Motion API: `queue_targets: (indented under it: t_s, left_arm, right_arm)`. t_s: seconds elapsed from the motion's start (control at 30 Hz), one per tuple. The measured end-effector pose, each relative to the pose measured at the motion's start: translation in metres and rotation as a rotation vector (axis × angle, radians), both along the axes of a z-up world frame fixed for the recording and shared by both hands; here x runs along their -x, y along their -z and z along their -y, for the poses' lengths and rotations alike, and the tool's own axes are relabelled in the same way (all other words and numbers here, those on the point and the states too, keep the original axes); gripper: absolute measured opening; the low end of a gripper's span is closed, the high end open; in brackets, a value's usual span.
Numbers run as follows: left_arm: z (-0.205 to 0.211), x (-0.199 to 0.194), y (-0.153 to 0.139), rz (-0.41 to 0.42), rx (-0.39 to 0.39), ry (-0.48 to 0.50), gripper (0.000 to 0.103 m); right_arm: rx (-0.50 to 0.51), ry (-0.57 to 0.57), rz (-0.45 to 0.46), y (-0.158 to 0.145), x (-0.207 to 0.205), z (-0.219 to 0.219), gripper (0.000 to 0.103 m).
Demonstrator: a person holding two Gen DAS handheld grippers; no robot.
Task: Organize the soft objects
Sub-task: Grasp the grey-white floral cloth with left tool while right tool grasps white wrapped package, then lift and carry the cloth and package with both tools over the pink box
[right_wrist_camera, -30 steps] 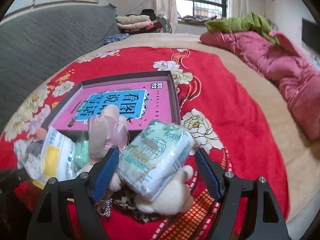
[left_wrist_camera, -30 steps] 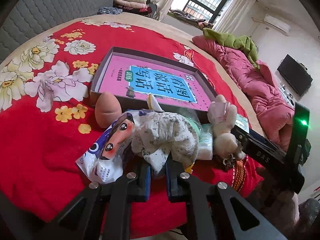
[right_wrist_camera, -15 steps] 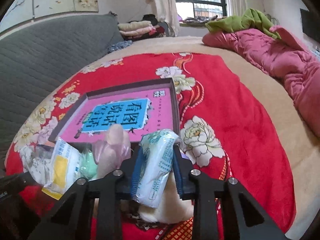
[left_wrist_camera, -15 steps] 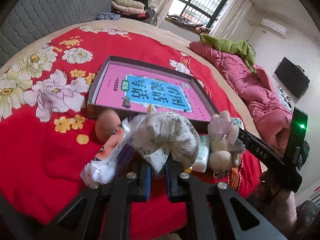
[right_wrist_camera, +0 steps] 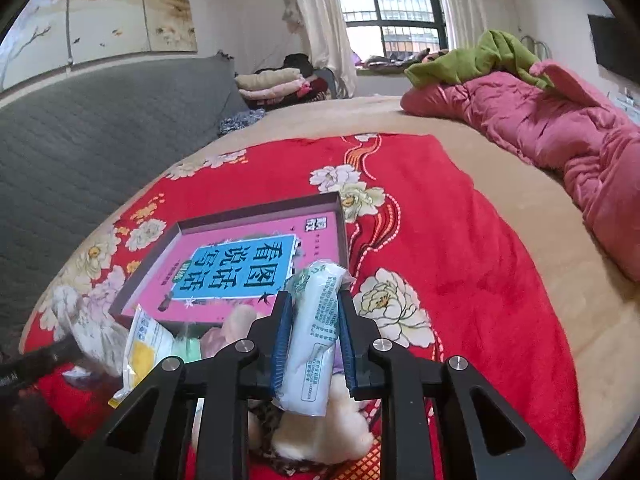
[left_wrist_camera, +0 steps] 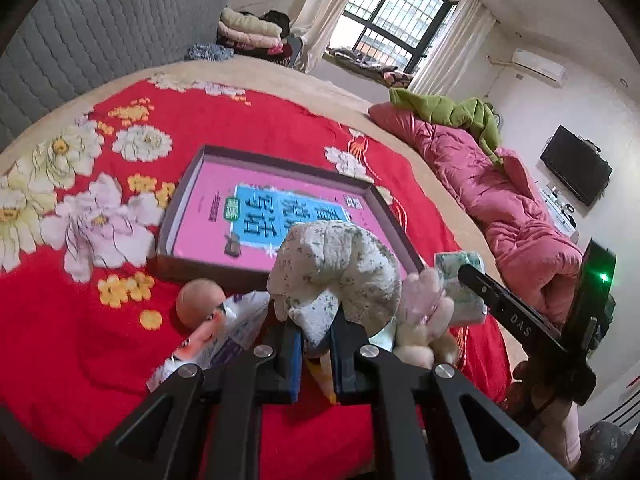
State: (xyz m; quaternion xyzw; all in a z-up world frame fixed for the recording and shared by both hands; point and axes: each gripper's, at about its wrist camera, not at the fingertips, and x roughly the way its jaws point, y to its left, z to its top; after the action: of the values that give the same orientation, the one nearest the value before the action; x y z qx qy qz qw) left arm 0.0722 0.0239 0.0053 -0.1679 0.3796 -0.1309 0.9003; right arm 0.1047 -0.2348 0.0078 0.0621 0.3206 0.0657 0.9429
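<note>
A: Where does the light come from?
B: Daylight through the barred window (left_wrist_camera: 394, 36), which is nearly blown out in the right wrist view. The room is bright and evenly lit.
A: Any shadows?
B: Soft ones only, under the box (left_wrist_camera: 280, 216) rim and beneath the toys.
A: Sharpness?
B: The left wrist view is smeared; the print in the box is blurred. The right wrist view is crisper.
A: Edges?
B: Strong fisheye bending, black corners, the bed (right_wrist_camera: 460, 248) curving like a dome.
</note>
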Motion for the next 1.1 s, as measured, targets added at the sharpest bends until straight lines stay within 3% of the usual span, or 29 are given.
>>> queue_targets:
  t_s: [0.53,0.87,1.1]
  left_arm:
    - [-0.018,-0.022,-0.012,0.032,0.030,-0.061,0.011]
    - [-0.034,-0.040,-0.037,0.081,0.067,-0.097,0.011]
    - [-0.056,-0.058,-0.040,0.082,0.043,-0.138,0.011]
  right_arm:
    - [-0.005,-0.014,0.045,-0.015,-0.011,-0.004,0.021]
    - [-0.030,-0.009,0.107,-0.041,-0.024,-0.005,0.021]
    - [-0.054,-0.017,0.110,-0.046,-0.039,-0.007,0.021]
